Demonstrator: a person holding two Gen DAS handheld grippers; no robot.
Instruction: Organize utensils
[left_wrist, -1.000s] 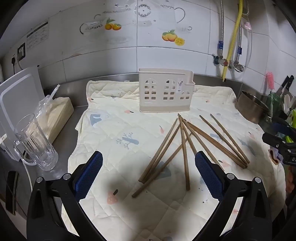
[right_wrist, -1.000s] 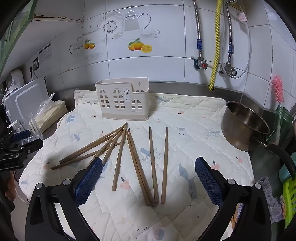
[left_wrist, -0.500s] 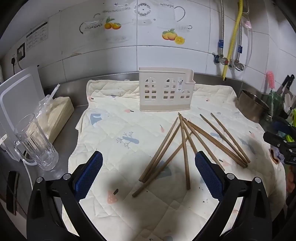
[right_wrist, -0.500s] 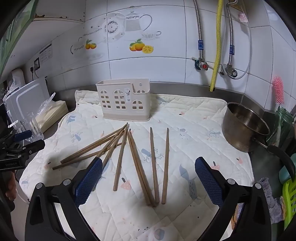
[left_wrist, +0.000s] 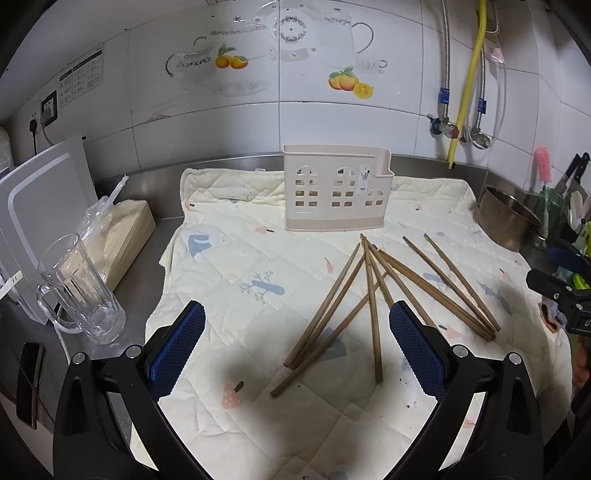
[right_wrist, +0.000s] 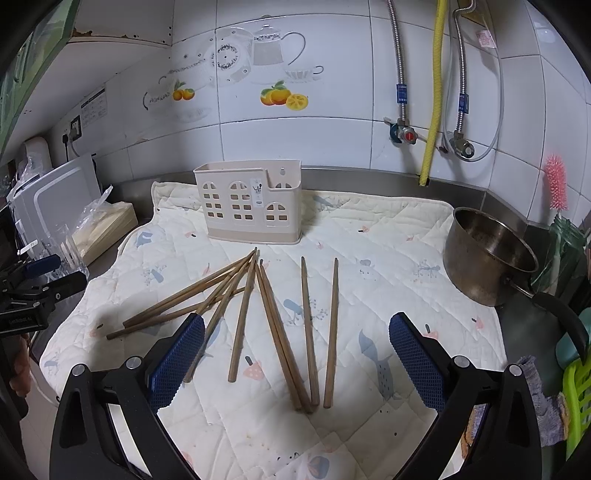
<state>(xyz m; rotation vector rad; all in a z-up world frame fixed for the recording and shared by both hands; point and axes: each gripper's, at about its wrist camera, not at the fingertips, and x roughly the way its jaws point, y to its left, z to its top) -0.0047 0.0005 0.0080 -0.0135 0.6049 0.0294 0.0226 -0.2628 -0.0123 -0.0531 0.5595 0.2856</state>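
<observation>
Wooden chopsticks (right_wrist: 280, 325) lie loose on the quilted cloth (right_wrist: 388, 266) that covers the table, fanned out from a point just in front of the beige utensil holder (right_wrist: 247, 203), which stands upright near the tiled wall and looks empty from here. I judge the step in hand to be the first pick, nothing being in the holder yet. To do it well I would take one stick or one tidy pair at a time, closing across the shaft near its thicker end where it lies apart from its neighbours, so that I do not drag the crossed ones with it; the two separate sticks on the right of the fan look the easiest start. Thin round sticks on soft cloth may roll or sink, so I would come down squarely and pinch firmly. My right claw (right_wrist: 295, 362) is wide open and holds nothing, its blue pads hovering either side of the near ends of the fan. My left claw (left_wrist: 295, 350) is equally wide open and empty, with the leftmost sticks lying between and just beyond its pads, the holder well beyond them.
</observation>
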